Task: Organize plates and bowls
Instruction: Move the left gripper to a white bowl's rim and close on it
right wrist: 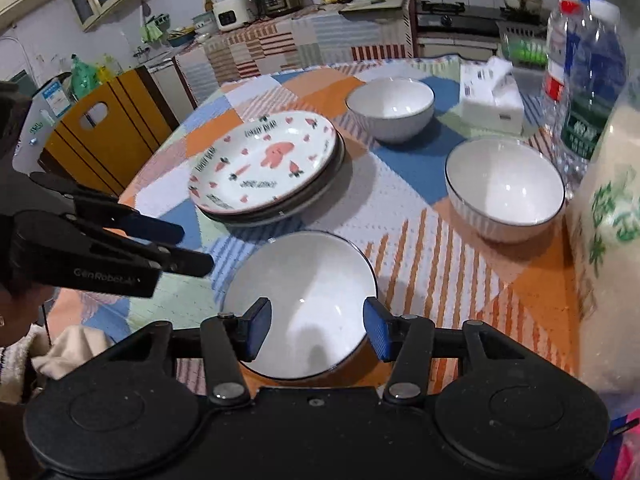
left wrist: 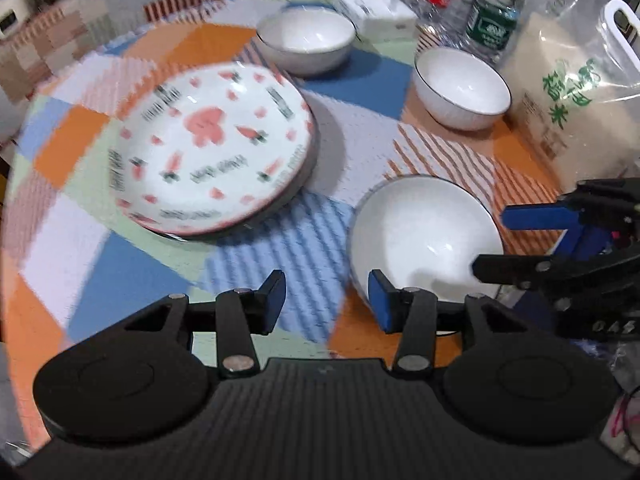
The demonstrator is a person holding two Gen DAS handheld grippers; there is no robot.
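Observation:
A stack of plates (left wrist: 208, 148) (right wrist: 266, 168), topped by a white plate with pink rabbit and carrot prints, sits mid-table. Three white bowls with dark rims stand apart: a near one (left wrist: 424, 236) (right wrist: 304, 304), one at the right (left wrist: 462, 88) (right wrist: 504, 188), and a far one (left wrist: 306, 42) (right wrist: 390, 108). My left gripper (left wrist: 327, 300) (right wrist: 192, 248) is open and empty, just left of the near bowl. My right gripper (right wrist: 316, 328) (left wrist: 490, 242) is open, hovering over the near bowl's near rim, holding nothing.
A patchwork cloth (right wrist: 400, 208) covers the round table. Water bottles (right wrist: 580, 76), a tissue box (right wrist: 492, 100) and a bag of rice (right wrist: 612, 240) crowd the right side. A yellow chair (right wrist: 104, 132) stands at the left; kitchen counters lie beyond.

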